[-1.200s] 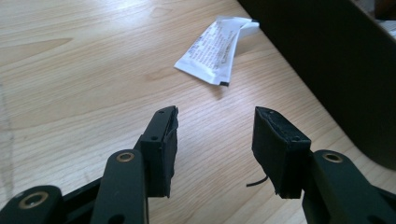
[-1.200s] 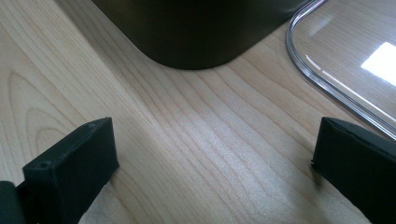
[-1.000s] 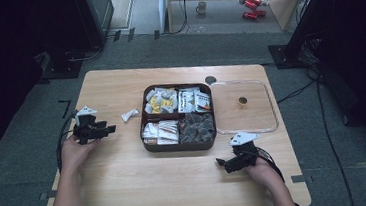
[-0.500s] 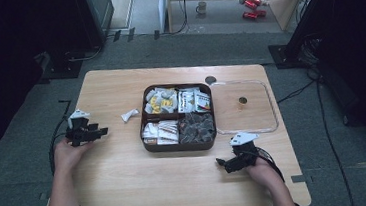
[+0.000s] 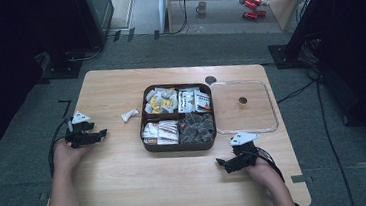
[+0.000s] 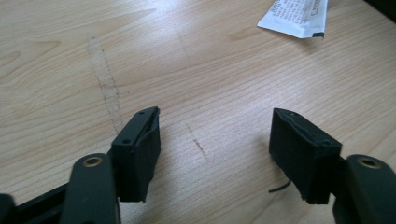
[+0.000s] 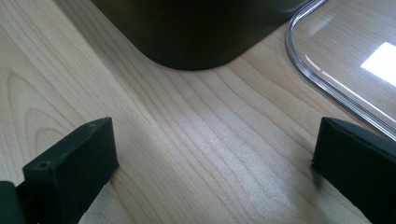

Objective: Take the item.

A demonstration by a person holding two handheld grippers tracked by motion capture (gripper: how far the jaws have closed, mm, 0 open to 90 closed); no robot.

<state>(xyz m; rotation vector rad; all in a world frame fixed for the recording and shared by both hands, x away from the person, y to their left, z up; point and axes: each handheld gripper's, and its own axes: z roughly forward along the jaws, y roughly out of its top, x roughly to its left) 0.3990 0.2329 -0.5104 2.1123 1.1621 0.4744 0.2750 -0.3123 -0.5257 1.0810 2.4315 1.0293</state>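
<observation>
A light wooden table (image 5: pixel 128 188) carries a dark brown four-compartment tray (image 5: pixel 180 144) at its centre; the far-left compartment holds white and yellow packets, the far-right white printed packets, the near-left white and brown sachets, the near-right dark wrapped pieces; a clear plastic lid (image 5: pixel 244 106) lies flat just right of the tray, touching or nearly touching its right wall. A small white paper sachet (image 5: pixel 130 115) lies alone on the wood, left of the tray and apart from it. The left gripper (image 5: pixel 102 134), held in the person's left hand (image 5: pixel 65 156) near the left edge, points right toward the sachet but stands well short of it; its jaws have just been opening and now stand wide with bare wood between them; in the left gripper view the sachet (image 6: pixel 294 15) lies beyond the jaws at upper right. The right gripper (image 5: pixel 222 164), held in the right hand (image 5: pixel 260 171), rests near the tray's near-right corner; its jaws stand wide apart over bare wood, the tray's rounded corner (image 7: pixel 196 42) and the lid's rim (image 7: pixel 327 84) just ahead.
</observation>
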